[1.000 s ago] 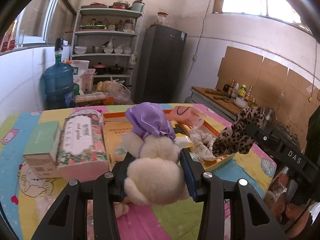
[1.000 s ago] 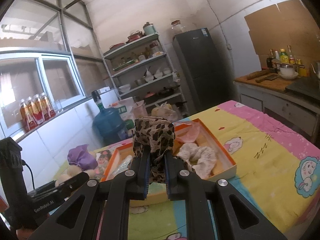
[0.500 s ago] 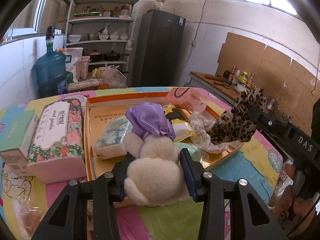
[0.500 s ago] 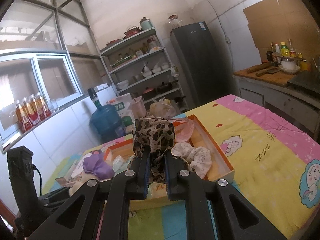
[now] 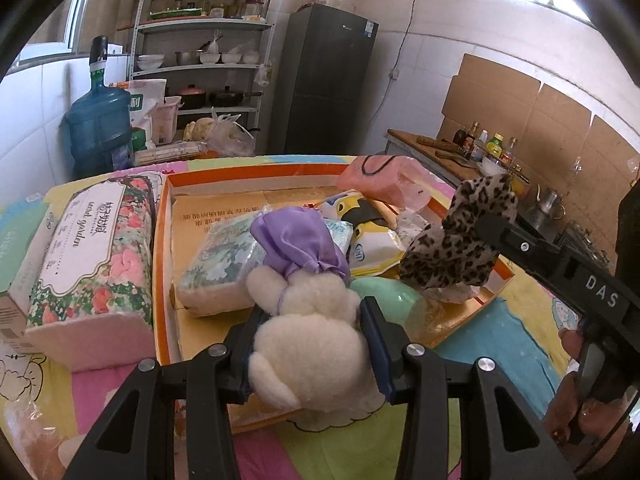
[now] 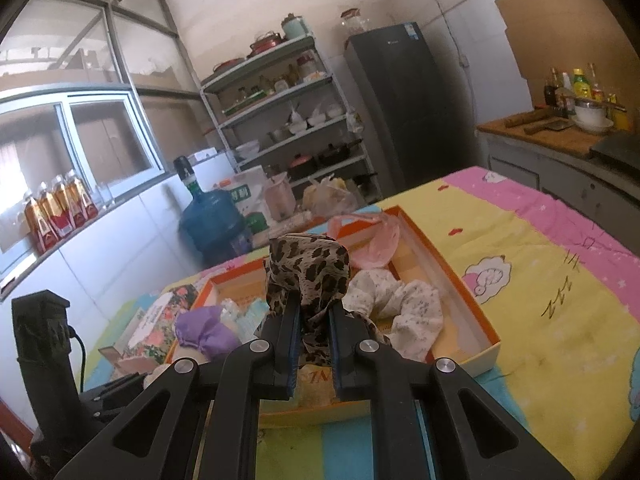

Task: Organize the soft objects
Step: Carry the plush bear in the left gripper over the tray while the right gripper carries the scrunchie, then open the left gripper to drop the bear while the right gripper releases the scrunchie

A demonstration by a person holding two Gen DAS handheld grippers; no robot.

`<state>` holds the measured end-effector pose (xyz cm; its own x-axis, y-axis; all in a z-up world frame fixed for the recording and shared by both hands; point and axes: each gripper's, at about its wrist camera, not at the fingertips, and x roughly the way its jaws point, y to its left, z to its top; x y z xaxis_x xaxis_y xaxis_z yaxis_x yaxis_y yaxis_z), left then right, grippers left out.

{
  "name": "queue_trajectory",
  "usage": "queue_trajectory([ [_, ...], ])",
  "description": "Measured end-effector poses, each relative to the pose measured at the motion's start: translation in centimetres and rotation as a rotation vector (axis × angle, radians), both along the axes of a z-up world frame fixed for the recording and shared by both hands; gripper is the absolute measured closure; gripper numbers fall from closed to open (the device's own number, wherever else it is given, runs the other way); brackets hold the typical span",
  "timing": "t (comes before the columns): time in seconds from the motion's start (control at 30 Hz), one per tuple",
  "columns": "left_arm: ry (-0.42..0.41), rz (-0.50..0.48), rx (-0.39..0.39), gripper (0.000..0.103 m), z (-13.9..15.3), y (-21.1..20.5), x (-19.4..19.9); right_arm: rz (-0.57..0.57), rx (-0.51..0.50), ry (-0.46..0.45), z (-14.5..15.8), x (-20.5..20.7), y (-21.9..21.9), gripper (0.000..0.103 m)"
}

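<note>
Tissue box point(image 5: 90, 252), floral print, lies at the far left on the counter point(image 5: 532, 344), just beside the left wall of the orange tray point(image 5: 160, 264).

Tray, shallow cardboard, holds from left to right a wrapped tissue pack point(image 5: 224, 264), a yellow-and-white pouch point(image 5: 370, 240), a pink soft bag point(image 5: 380, 180) at the far rim, and a pale floral scrunchie point(image 6: 400, 300) on the right side.

Left tongs point(image 5: 310, 344): clenched on a cream plush toy point(image 5: 316, 336) with a purple satin cap point(image 5: 298, 244), held above the tray's near edge and tilted down toward it.

Right tongs point(image 6: 312, 344): nearly closed, pinching a leopard-print scrunchie point(image 6: 308, 272) that stands up bunched between the pads, over the tray's near right portion.

Step in hand, as judged: lowering both soft items into the tray.

Handling notes:
- Plush is bulky; the bare floor of the tray in front of the tissue pack looks the best spot. Lower it until it rests, then release, so it does not roll over the low wall.
- Scrunchie is limp; set it beside the floral one, and open only once the fabric touches down.
- The two tongs are near each other; keep them apart on descent.
</note>
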<state>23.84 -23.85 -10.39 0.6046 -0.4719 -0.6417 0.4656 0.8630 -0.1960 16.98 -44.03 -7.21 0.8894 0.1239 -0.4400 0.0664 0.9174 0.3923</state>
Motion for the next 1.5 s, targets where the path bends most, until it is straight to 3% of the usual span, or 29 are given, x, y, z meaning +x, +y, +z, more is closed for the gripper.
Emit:
queue_trajectory([
  [0.37,0.036,0.008,-0.011,0.056,-0.4,0.2,0.9,0.011,0.038,0.045,-1.2,1.6,-0.5,0.087],
  [0.53,0.036,0.010,-0.006,0.055,-0.2,0.2,0.9,0.006,0.042,0.044,-1.2,1.6,-0.7,0.066],
  [0.57,0.036,0.009,-0.008,0.052,-0.1,0.2,0.9,0.006,0.041,0.044,-1.3,1.6,-0.7,0.064],
  [0.63,0.034,0.004,-0.013,0.044,0.1,0.2,0.6,0.007,0.036,0.047,-1.2,1.5,-0.6,0.050],
  [0.7,0.017,-0.004,-0.016,0.029,0.4,0.2,0.2,0.004,0.032,0.046,-1.1,1.4,-0.5,0.044],
  [0.83,-0.026,-0.002,-0.019,0.017,1.3,0.4,-0.8,-0.007,0.018,0.040,-0.6,0.9,-0.5,0.040],
  [1.5,-0.140,0.034,-0.051,0.017,5.4,3.4,-5.4,-0.008,-0.013,-0.025,2.6,-3.4,1.8,0.039],
])
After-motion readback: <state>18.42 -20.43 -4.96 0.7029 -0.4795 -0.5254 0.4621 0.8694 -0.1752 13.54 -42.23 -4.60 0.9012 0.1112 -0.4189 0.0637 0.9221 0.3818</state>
